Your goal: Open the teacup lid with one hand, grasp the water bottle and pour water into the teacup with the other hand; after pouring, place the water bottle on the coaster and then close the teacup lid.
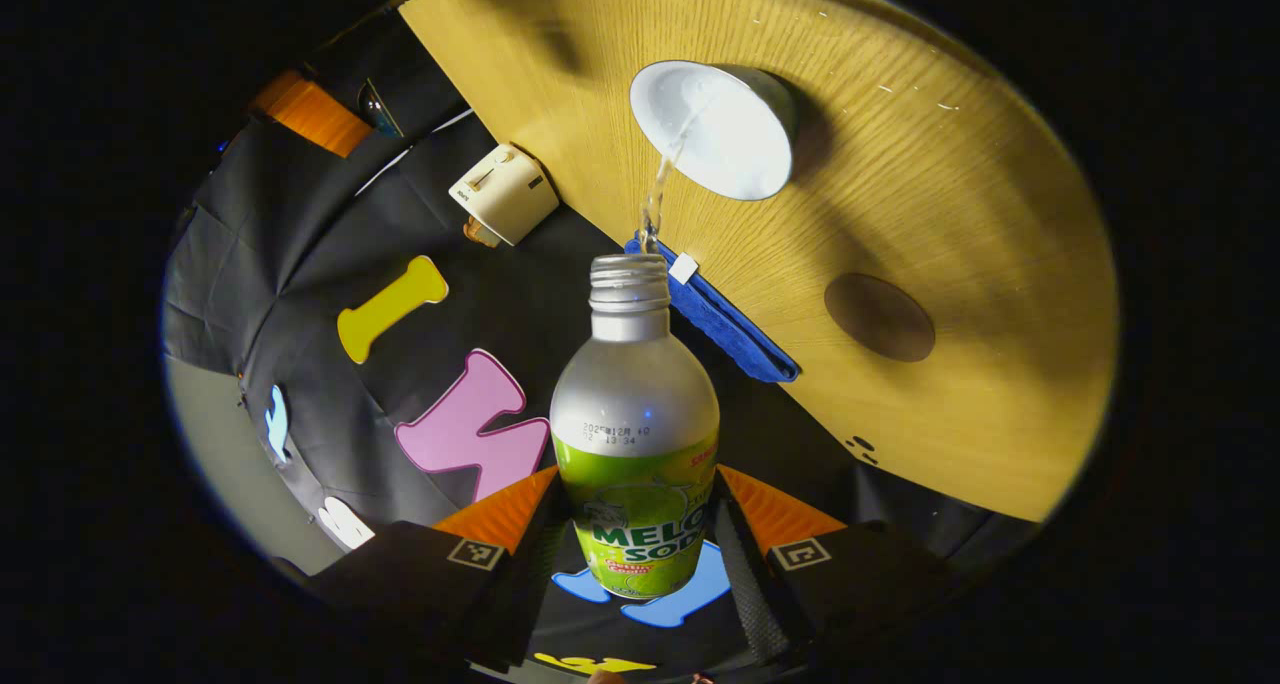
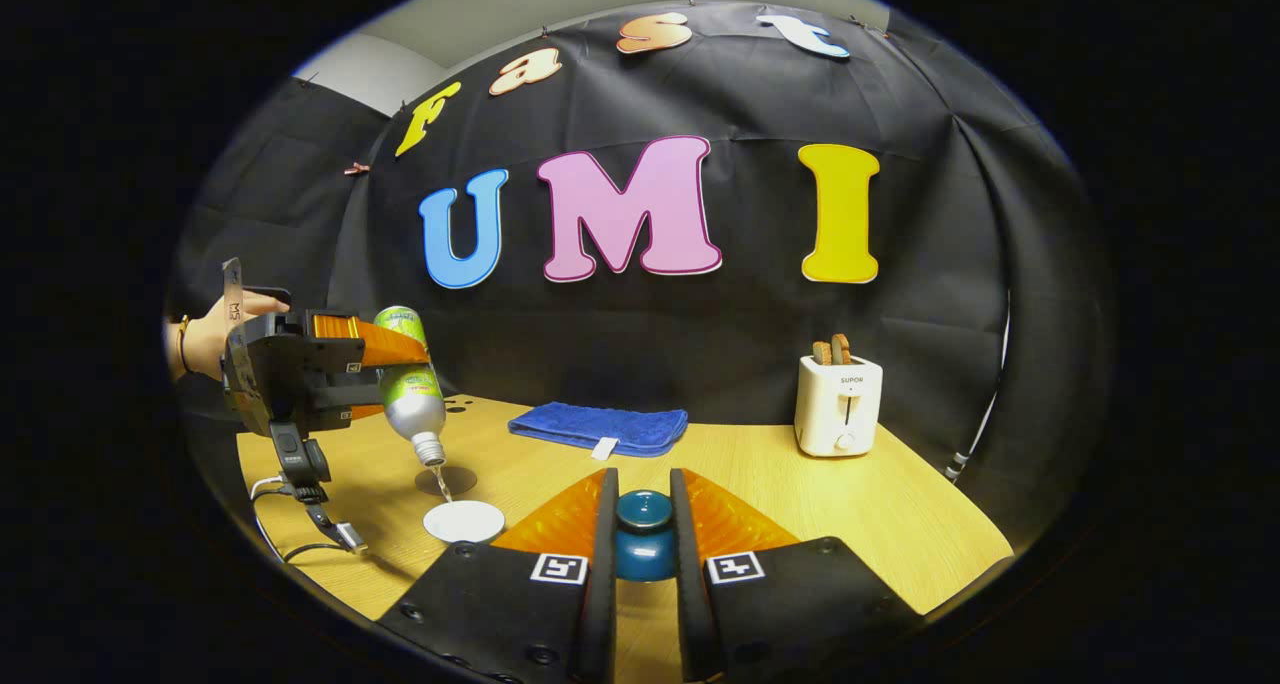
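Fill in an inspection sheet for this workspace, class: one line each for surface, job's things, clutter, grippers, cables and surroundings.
Surface: wooden table, light grain, bare in front of the toaster.
Job's things: water bottle tipped mouth-down, a thin stream falling into the open white teacup; round brown coaster unoccupied beside the cup; teal teacup lid held off the cup.
Clutter: folded blue cloth at the table's back; white toaster with toast standing in its slots.
Grippers: left gripper clamps the bottle's body; right gripper clamps the lid.
Cables: a black lead hangs from the left gripper onto the table.
Surroundings: black cloth wall behind the table.
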### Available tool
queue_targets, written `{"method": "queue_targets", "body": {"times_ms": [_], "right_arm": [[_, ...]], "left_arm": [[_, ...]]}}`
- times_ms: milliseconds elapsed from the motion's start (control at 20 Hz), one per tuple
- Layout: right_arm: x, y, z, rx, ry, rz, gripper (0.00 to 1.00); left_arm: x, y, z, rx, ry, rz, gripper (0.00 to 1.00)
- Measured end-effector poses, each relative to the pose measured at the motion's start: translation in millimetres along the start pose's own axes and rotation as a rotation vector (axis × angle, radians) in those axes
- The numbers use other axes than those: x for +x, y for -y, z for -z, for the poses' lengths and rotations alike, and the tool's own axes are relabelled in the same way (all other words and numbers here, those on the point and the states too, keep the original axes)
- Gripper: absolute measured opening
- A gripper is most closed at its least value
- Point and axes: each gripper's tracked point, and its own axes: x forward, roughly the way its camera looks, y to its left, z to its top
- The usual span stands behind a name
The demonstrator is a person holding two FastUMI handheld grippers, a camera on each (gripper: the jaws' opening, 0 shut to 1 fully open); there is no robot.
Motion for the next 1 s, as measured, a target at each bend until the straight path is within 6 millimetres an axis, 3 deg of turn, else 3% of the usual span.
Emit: {"method": "queue_targets", "body": {"times_ms": [250,600,800,1000], "right_arm": [[-1.7,1.6,-2.8,0.005,0.008,0.002,0.28],[-2.2,1.8,-3.0,0.005,0.007,0.0,0.29],[-1.4,1.2,-1.8,0.003,0.005,-0.001,0.28],[-0.4,2.9,0.0,0.005,-0.001,0.003,0.29]], "left_arm": [[-0.9,-21.7,-3.6,0.102,0.01,-0.049,0.82],[-0.1,-31.4,-13.1,0.121,0.027,-0.067,0.82],[-0.3,-22.5,-14.3,0.055,0.027,-0.061,0.82],[-4.5,12.9,-32.5,-0.304,0.099,0.025,0.82]]}}
